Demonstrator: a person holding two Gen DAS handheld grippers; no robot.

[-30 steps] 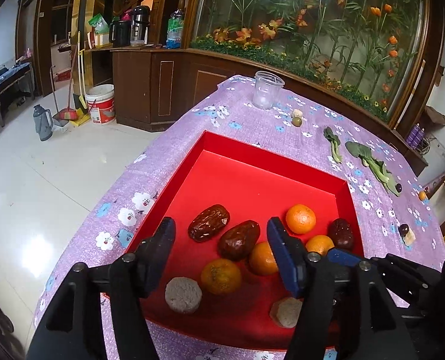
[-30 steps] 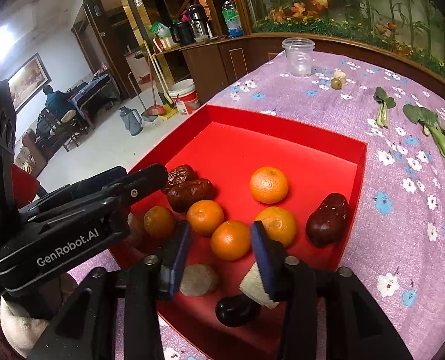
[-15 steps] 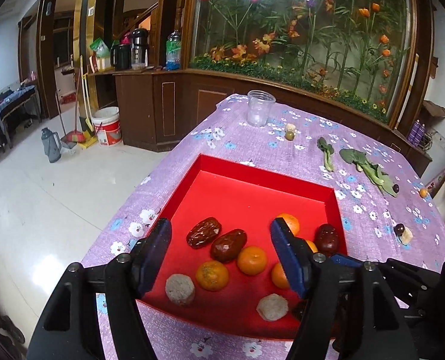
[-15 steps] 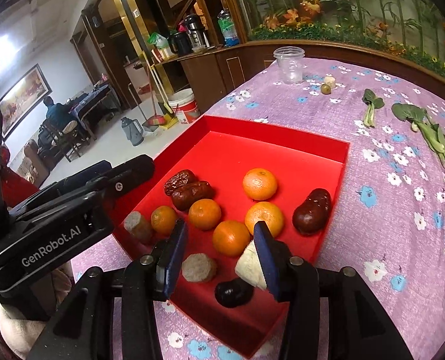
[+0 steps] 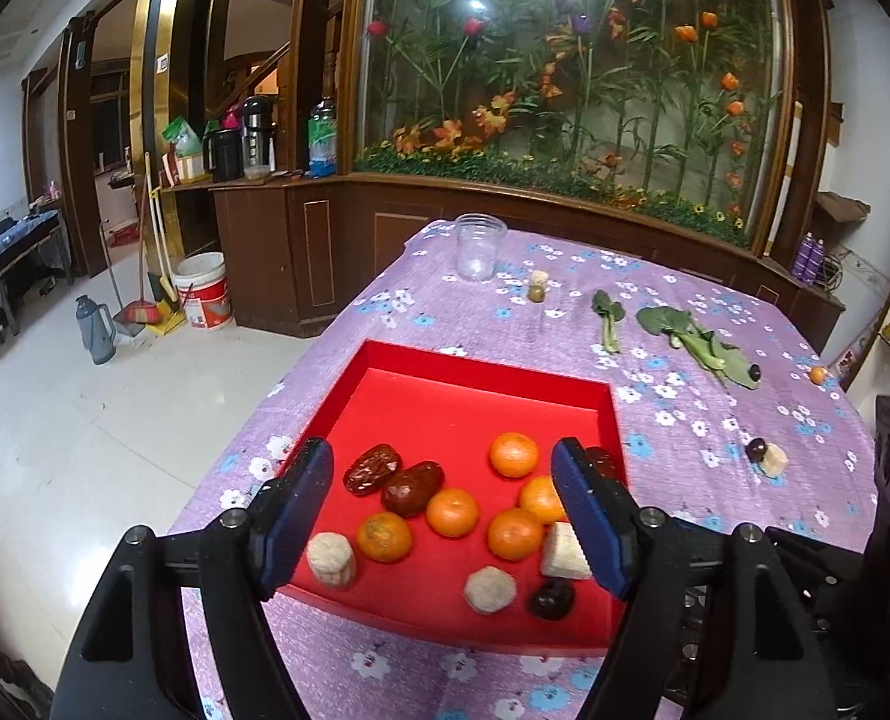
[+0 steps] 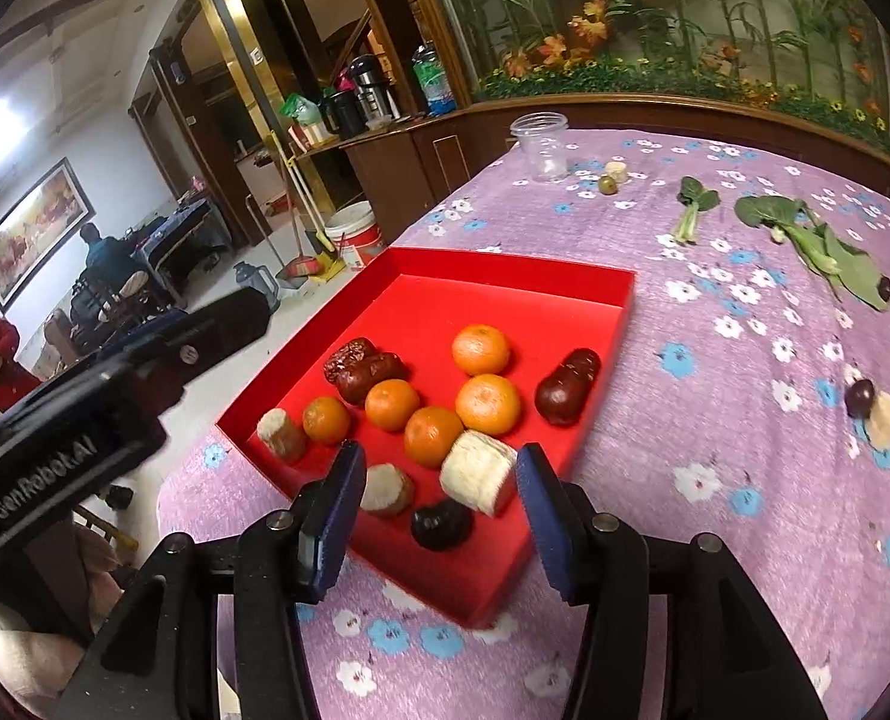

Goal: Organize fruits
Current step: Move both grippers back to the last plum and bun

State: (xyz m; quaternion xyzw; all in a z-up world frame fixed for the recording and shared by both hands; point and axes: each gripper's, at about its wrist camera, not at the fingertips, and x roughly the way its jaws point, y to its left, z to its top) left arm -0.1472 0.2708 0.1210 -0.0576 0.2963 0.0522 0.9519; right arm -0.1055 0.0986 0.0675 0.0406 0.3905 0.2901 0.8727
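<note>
Large home or guesthouse hall: table under purple floral cloth (image 5: 685, 420), glass-fronted display of artificial flowers (image 5: 565, 90) behind, dark wood sideboard (image 5: 252, 222) holding thermos flasks (image 5: 257, 132) and water bottle (image 5: 322, 138); broom (image 5: 144, 276), plastic bucket (image 5: 201, 291) on polished tile floor; framed painting (image 6: 30, 228), seated person (image 6: 99, 264) at far desk

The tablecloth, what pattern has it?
Purple tablecloth with white and blue flowers, clearest in the right wrist view.

Matt red tray (image 5: 487, 369) on fuzzy cloth tablecloth (image 5: 673, 420), clear plastic jar (image 5: 479, 247).
</note>
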